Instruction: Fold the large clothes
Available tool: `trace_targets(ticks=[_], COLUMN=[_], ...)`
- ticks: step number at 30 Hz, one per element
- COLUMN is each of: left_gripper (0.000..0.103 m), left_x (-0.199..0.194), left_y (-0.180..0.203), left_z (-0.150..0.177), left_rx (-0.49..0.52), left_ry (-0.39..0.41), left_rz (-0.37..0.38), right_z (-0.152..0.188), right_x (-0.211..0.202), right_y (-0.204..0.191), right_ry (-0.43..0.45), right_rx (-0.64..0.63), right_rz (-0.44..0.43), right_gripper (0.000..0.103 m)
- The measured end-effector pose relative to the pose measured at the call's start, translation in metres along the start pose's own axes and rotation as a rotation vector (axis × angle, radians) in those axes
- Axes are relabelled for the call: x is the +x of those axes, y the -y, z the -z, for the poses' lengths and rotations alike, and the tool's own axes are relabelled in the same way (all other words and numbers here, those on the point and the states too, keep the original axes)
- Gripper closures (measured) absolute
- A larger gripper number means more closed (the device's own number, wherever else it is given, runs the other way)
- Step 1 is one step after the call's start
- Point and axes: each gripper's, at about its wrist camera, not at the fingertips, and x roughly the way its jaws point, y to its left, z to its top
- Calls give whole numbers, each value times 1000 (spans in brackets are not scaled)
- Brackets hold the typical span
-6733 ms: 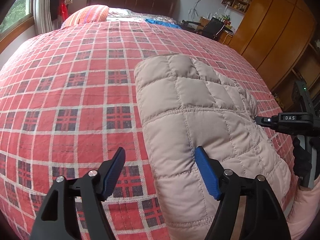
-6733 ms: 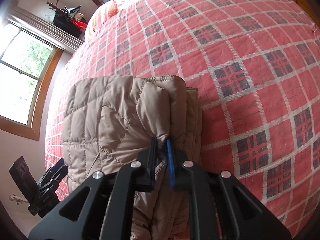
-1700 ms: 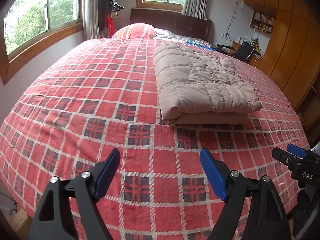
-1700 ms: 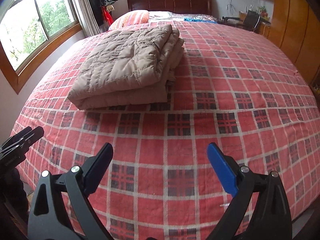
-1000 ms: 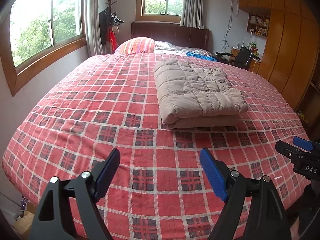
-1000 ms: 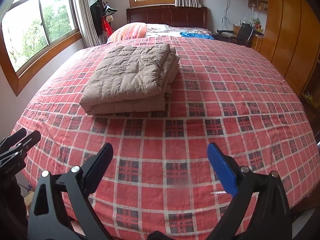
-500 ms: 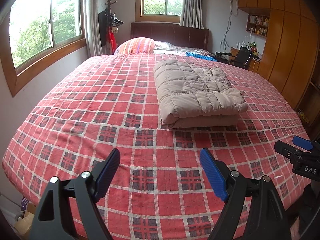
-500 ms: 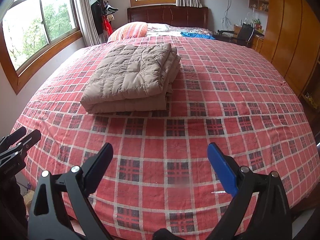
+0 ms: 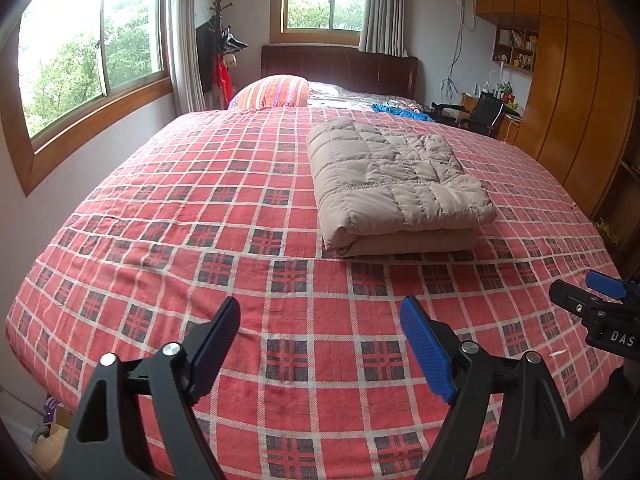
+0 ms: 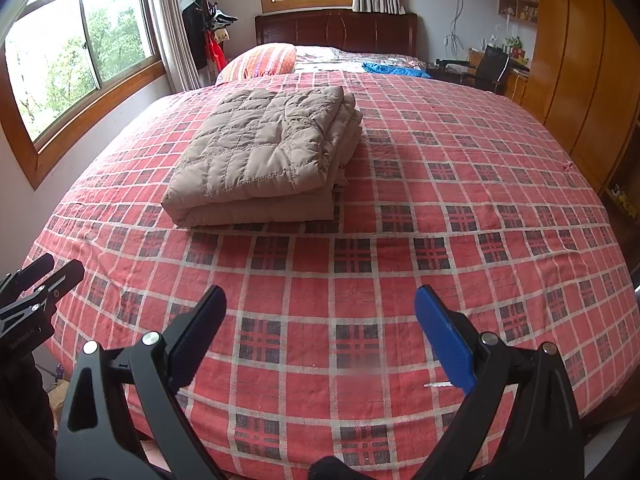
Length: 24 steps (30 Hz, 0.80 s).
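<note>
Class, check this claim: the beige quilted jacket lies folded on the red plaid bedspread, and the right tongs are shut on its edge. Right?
Not quite. The right tongs are open and well short of the jacket, as the right wrist view shows. It does lie folded on the bedspread.

Left gripper (image 9: pixel 320 334): two black plastic arms, triangular in outline with cut-out openings, each carrying two silver round-head screws. The fingers (image 9: pixel 426 346) end in blue ribbed pads; the pad at lower left of the frame appears darker, possibly from shadow. Right gripper (image 10: pixel 320 328): same black frame, same silver screws, blue pads on the fingers (image 10: pixel 444 338). Seen at the right edge of the left wrist view, its black body bears white lettering "DAS" and small screws. A dark sleeve or glove shows at the lower frame edges, not clearly resolved.
</note>
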Motion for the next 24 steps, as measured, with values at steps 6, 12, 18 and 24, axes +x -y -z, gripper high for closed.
trace_targets(ticks=[6,12,18,24], left_gripper=[21,21,21,21], left_x=[2,2,3,3], left_y=[-1,-1,-2,-3], left_z=[0,0,0,1], left_rx=[0,1,2,1], left_ry=[-1,-1,-2,-2], left_rz=[-1,0,-1,0], right_z=[0,0,0,0], right_x=[0,0,1,2], right_y=[-1,-1,-2,-2], right_ry=[-1,0,-2,-2], right_rx=[0,0,0,-8], right_rz=[0,0,-4,-10], right_gripper=[8,8,8,8])
